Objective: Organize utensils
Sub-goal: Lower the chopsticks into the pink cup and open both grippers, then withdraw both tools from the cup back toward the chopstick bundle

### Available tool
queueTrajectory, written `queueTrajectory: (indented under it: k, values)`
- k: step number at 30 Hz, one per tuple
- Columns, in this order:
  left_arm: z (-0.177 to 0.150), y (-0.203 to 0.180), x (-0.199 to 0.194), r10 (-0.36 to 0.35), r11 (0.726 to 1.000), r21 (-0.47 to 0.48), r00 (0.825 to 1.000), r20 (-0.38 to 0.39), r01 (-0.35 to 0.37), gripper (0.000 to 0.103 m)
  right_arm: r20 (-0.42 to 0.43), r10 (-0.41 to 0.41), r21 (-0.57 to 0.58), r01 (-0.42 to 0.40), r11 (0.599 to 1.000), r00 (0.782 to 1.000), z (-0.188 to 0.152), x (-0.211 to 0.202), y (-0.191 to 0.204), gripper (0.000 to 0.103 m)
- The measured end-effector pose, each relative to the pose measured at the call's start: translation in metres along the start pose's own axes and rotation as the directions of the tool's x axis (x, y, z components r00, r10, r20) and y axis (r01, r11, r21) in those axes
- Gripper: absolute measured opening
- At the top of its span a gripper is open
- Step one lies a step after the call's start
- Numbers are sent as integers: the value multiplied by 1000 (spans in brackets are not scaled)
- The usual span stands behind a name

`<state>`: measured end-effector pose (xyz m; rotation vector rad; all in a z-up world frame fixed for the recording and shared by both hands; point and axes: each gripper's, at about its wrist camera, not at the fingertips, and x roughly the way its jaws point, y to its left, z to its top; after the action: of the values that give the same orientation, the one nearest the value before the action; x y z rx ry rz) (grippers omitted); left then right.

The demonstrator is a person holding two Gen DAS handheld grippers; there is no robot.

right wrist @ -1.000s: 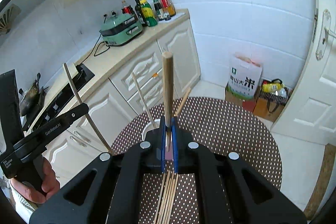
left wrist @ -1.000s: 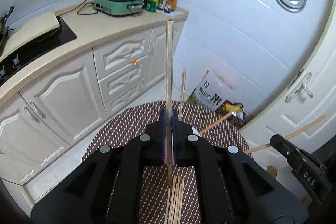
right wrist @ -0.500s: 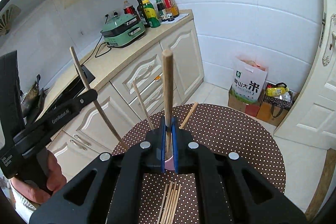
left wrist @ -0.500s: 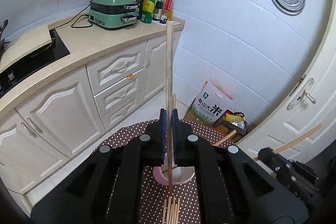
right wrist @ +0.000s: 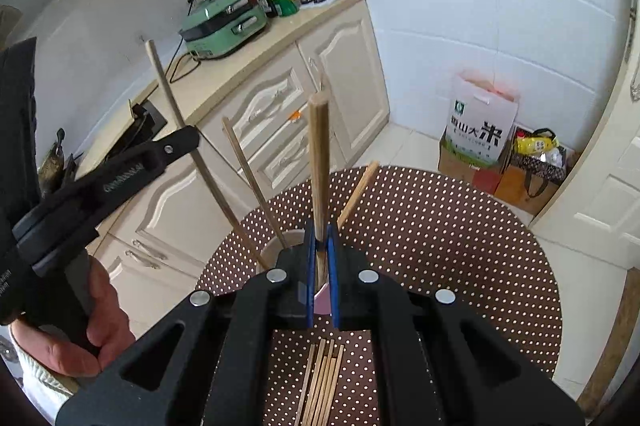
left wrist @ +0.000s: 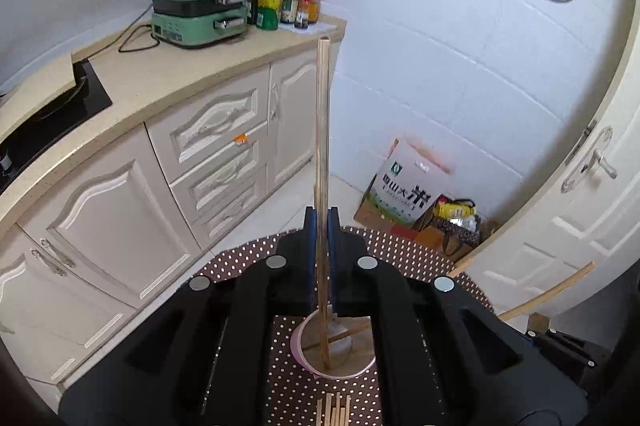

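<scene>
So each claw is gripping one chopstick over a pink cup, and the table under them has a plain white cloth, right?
Not quite: the cloth is brown with white dots, as the right wrist view shows. The rest holds: each claw, left and right, grips a chopstick over the pink cup.

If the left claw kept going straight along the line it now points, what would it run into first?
Most likely the pink cup on the dotted table: the left claw, shut on a chopstick, sits just over its mouth, with the stick's lower end already inside. Depth is hard to judge, so the rim may come first.
</scene>
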<state>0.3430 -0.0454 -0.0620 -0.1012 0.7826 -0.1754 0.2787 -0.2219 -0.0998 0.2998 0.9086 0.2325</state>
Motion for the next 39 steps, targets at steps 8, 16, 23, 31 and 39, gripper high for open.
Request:
queueTrajectory:
  k: [8, 16, 23, 31, 39]
  values:
    - [-23, 11, 35, 16, 1000, -9, 994, -109, -17, 6, -69, 2, 0, -2, 1000, 998, 2, 31, -1, 5]
    - [-43, 21, 53, -30, 999, -50, 983, -182, 21, 6, -108, 8, 15, -7, 1000, 994, 3, 49, -1, 8]
    - [-52, 22, 50, -33, 999, -4, 980, -196, 33, 7, -125, -5, 53, 12, 999, 992, -1, 50, -9, 43]
    - [-65, 27, 48, -30, 999, 12, 963, -269, 35, 8, -146, -27, 68, 37, 997, 989, -12, 42, -15, 58]
    - [-81, 28, 34, 14, 999, 47, 962, -273, -1, 58, -155, -57, 68, 68, 995, 986, -24, 31, -21, 69]
